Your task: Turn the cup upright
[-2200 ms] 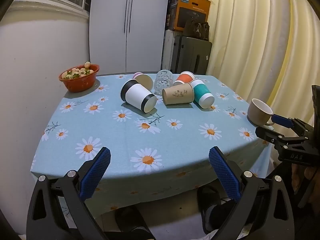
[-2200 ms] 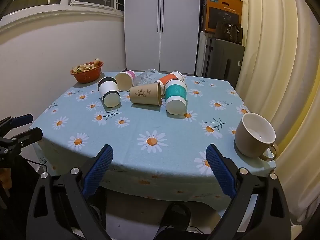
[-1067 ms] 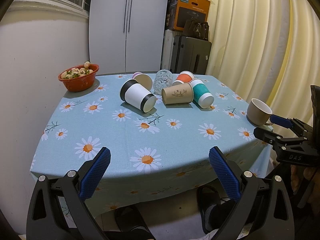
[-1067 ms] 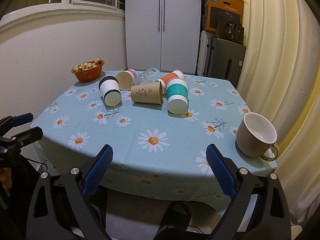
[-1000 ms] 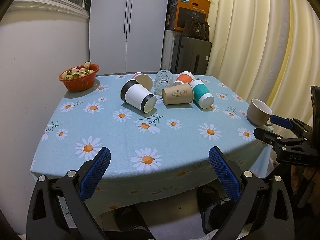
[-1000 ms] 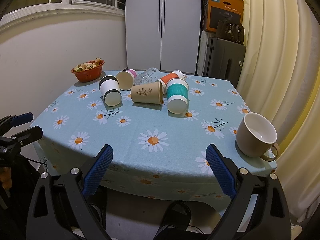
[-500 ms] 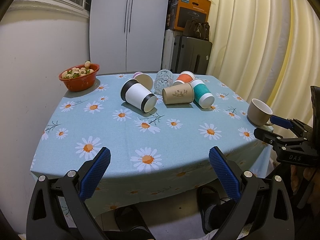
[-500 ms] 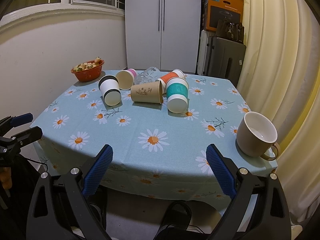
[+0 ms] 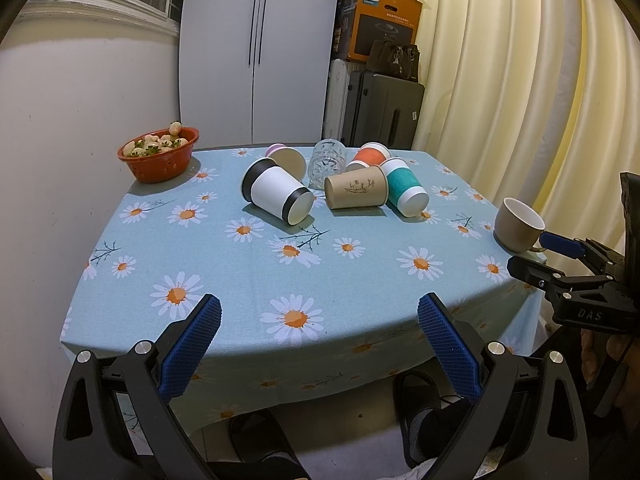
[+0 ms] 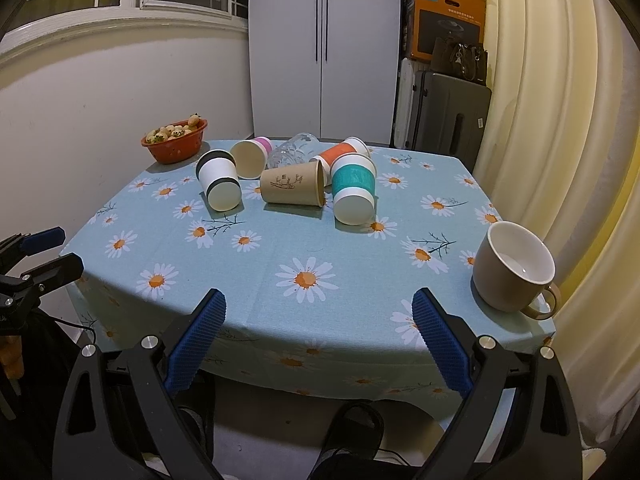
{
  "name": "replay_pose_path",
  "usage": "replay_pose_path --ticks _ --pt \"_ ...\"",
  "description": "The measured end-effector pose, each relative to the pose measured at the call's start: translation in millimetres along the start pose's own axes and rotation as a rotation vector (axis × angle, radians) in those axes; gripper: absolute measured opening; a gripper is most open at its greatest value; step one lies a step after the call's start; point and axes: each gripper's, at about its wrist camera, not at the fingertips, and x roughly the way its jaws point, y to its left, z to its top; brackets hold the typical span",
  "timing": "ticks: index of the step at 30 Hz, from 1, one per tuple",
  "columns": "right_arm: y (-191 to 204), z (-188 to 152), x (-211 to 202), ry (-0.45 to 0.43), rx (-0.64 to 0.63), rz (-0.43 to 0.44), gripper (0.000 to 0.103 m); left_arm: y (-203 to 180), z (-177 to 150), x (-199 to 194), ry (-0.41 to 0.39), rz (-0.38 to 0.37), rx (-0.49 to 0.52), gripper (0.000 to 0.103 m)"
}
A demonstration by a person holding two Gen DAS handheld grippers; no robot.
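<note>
Several paper cups lie on their sides at the far middle of the daisy tablecloth: a white and black cup, a brown cup, a teal cup, an orange cup and a pink cup. A clear glass lies among them. A beige mug stands upright at the right edge. My left gripper and right gripper are open and empty, in front of the table's near edge.
A red bowl of fruit sits at the far left corner. A curtain hangs on the right. A white cabinet, a suitcase and boxes stand behind the table. Slippered feet show below the table edge.
</note>
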Motion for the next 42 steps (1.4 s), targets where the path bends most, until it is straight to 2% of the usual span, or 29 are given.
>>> replay_pose_path --ticks 17,27,29,32,37,42 --pt "1.1 1.1 1.2 0.007 -0.002 0.007 0.093 4.0 -1.8 -0.9 0.001 -0.003 -0.016 0.096" --pt "-2.5 9.5 9.6 0.044 0.021 0.057 0.093 9.5 5.1 3.7 0.035 -0.010 -0.048 0.096" --pt "-0.1 13.6 11.8 0.040 -0.004 0.054 0.093 14.3 11.1 3.5 0.022 -0.015 -0.072 0.096" --pt "-0.1 22.9 14.4 0.040 -0.008 0.080 0.093 19.4 23.5 10.4 0.045 -0.013 -0.094 0.096" --pt "-3.1 45.9 21.0 0.041 -0.006 0.132 0.093 37.4 52.8 27.5 0.095 -0.033 -0.212 0.096" --pt "-4.0 69.4 31.2 0.054 -0.001 0.201 0.093 47.4 80.7 48.2 0.142 -0.041 -0.289 0.096"
